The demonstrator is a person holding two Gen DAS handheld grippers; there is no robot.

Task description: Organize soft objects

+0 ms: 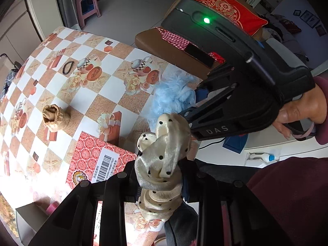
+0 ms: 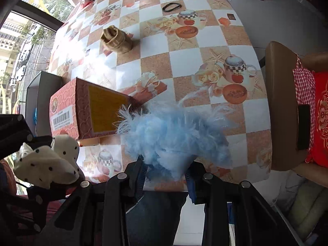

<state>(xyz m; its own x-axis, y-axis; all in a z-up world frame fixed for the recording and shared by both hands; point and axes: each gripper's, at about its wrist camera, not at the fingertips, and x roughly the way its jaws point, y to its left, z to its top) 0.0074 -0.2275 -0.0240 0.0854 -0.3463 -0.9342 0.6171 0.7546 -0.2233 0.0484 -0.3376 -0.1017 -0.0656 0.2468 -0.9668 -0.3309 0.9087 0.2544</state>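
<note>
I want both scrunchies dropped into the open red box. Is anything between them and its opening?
Nothing visible blocks the way. The cream dotted scrunchie in the left gripper and the fluffy blue scrunchie in the right gripper hang just beside the red box.

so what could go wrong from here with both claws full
1. The left claw pinches the cream polka-dot scrunchie only partway; its loose folds could slip out.
2. The right claw grips the fluffy blue scrunchie close to the red box, so its fluff may snag on the box edge.
</note>
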